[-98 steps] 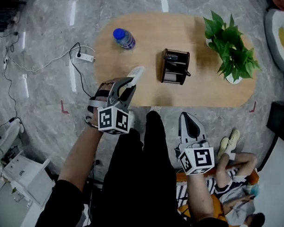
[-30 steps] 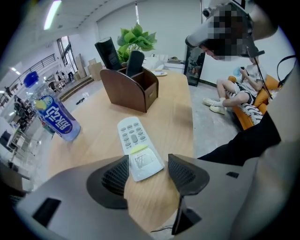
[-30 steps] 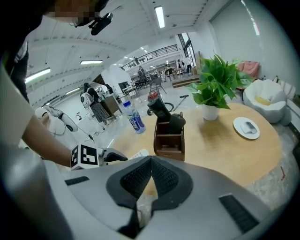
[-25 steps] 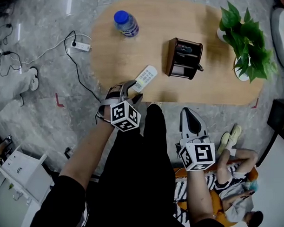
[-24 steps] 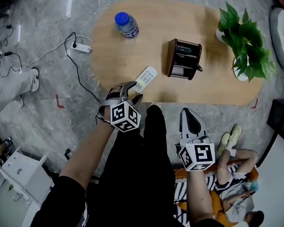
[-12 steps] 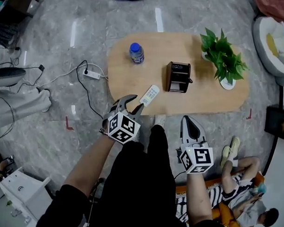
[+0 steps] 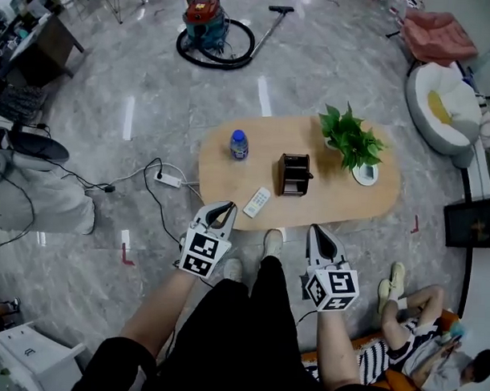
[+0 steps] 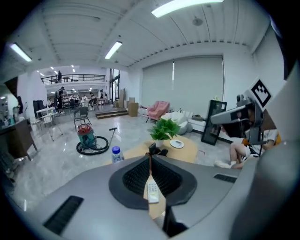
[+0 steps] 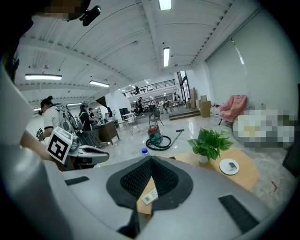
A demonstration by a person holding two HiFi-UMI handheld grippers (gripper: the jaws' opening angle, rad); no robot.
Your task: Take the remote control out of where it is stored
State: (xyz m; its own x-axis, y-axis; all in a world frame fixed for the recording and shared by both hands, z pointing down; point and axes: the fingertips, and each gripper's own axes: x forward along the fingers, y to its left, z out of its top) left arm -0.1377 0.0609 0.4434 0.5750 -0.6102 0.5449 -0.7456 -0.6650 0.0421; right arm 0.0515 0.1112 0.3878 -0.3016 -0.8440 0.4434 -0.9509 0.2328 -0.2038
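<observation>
Standing back from the table (image 7: pixel 341 198), you hold both tools clear of it, low in the middle of the head view. Your left gripper (image 7: pixel 225 208) has just been closing; its jaws now meet with nothing between them. Your right gripper (image 7: pixel 317 231) is pressed together and empty too. The remote control (image 7: pixel 257 201) lies flat on the table, just left of the dark holder (image 7: pixel 294 175), close to the table's lower edge. That edge is the risk, I judge: 1 careless sweep of a closed tool coming down could nudge it off.
</observation>
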